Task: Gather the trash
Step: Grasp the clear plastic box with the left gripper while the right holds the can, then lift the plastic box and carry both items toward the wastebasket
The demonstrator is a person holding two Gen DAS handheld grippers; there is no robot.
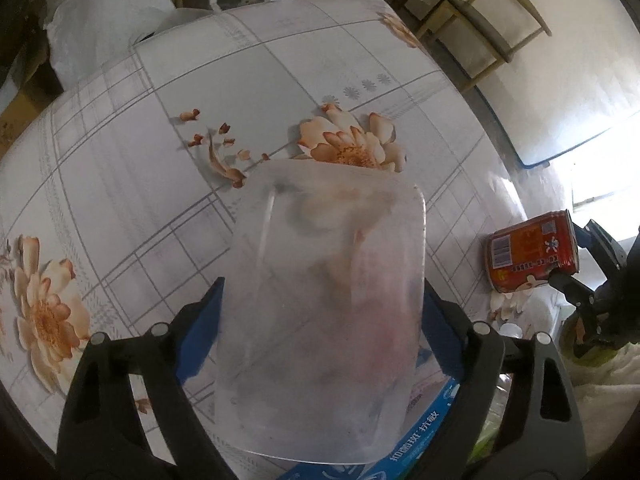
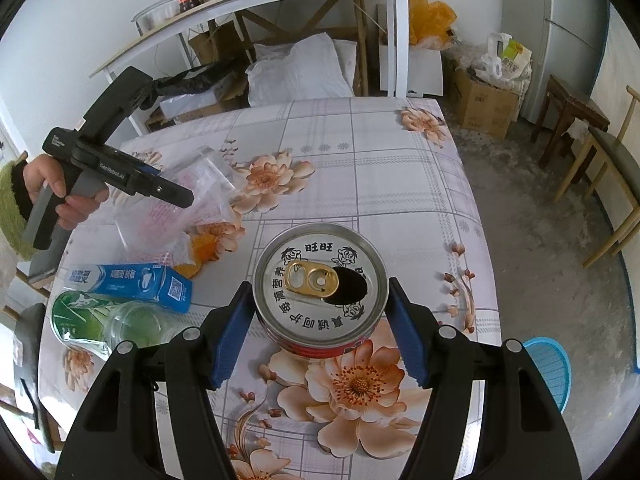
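Observation:
A clear plastic container [image 1: 324, 304] with faint pink print stands tilted between my left gripper's [image 1: 320, 320] blue pads, and both pads lie against its sides. The right wrist view shows the same container [image 2: 176, 220] at the left gripper's tips [image 2: 172, 188], with a hand on the handle. A red drink can [image 2: 320, 284], its silver top opened and the gold tab still on, sits upright on the flowered tablecloth [image 2: 380, 168]. My right gripper [image 2: 320, 320] is shut on the can's sides. From the left wrist view the can [image 1: 528, 256] is at the table's right edge.
A blue toothpaste box [image 2: 132, 284] and a clear green-labelled bottle [image 2: 108, 320] lie at the table's near left. Orange peel [image 2: 200, 248] rests beside the container. On the floor at the right are a blue basket [image 2: 548, 368] and wooden chairs [image 2: 608, 176].

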